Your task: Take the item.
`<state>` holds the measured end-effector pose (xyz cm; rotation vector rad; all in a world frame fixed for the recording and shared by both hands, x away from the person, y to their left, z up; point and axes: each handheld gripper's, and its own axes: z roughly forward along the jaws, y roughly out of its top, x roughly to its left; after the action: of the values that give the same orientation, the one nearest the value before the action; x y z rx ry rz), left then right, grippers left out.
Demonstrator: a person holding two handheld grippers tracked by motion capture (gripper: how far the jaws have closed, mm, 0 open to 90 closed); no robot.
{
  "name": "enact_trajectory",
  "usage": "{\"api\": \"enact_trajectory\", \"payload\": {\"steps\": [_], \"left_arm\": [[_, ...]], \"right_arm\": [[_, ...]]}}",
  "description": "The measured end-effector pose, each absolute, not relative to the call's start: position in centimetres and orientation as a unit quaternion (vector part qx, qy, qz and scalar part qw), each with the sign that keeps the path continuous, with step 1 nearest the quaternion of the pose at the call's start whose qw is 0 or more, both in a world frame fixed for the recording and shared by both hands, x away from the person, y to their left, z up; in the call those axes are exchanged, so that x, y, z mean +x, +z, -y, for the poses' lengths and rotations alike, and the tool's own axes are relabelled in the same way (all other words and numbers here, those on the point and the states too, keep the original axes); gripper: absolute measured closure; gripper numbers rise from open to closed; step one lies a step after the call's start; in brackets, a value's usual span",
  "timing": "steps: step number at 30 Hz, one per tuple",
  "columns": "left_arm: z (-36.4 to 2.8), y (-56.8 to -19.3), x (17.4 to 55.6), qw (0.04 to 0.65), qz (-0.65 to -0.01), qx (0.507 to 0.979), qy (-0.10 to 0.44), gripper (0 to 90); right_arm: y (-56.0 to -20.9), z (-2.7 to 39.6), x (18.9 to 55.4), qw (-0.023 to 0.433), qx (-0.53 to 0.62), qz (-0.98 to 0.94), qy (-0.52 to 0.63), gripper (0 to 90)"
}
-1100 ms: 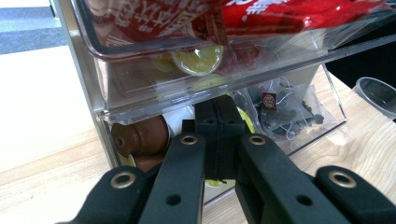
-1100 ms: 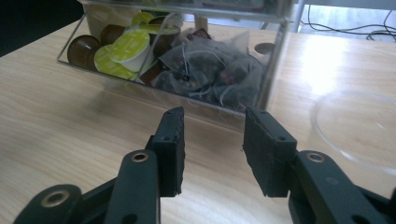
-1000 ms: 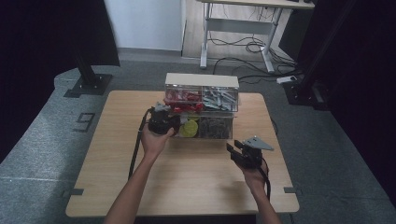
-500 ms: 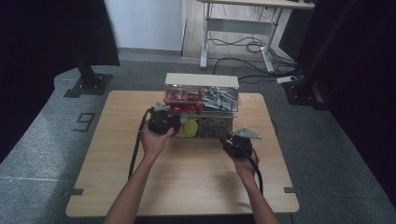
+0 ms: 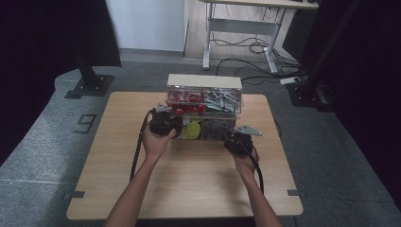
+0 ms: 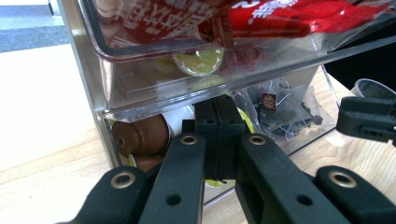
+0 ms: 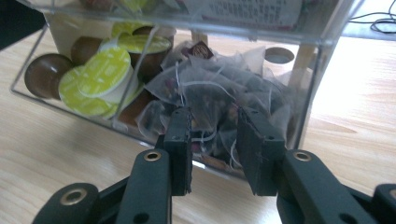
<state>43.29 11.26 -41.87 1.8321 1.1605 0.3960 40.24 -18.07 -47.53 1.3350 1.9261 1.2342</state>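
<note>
A clear two-tier organiser (image 5: 204, 106) is being approached on the worktop (image 5: 189, 179). The left gripper (image 6: 218, 122), jaws pressed together, is being held against its lower front; the right gripper (image 7: 214, 135), jaws spread, is being aimed at the tea bags (image 7: 219, 93) in its lower drawer.

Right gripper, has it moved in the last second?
Yes. The right gripper has gone forward and leftward across the table, up to the front of the clear organizer.

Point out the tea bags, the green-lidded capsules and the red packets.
tea bags (image 7: 210, 100), right gripper view, middle of the pile
green-lidded capsules (image 7: 105, 67), right gripper view, one lid
red packets (image 6: 299, 18), left gripper view, printed face
</note>
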Motion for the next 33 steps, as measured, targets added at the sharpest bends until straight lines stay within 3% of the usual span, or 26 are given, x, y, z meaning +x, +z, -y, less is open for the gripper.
{"api": "enact_trajectory", "payload": {"steps": [18, 24, 33], "left_arm": [[-11.2, -41.9, 43.4, 0.452, -0.471, 0.741, 0.157, 90.0], [-11.2, -41.9, 43.4, 0.452, -0.470, 0.741, 0.157, 90.0], [-11.1, -41.9, 43.4, 0.452, -0.470, 0.742, 0.157, 90.0]], "right_arm": [[-49.0, 16.5, 42.3, 0.253, 0.497, -0.718, 0.417, 66.7], [-49.3, 16.5, 42.5, 0.249, 0.492, -0.722, 0.419, 87.9], [-48.6, 16.7, 42.1, 0.260, 0.473, -0.724, 0.429, 89.6]]}}
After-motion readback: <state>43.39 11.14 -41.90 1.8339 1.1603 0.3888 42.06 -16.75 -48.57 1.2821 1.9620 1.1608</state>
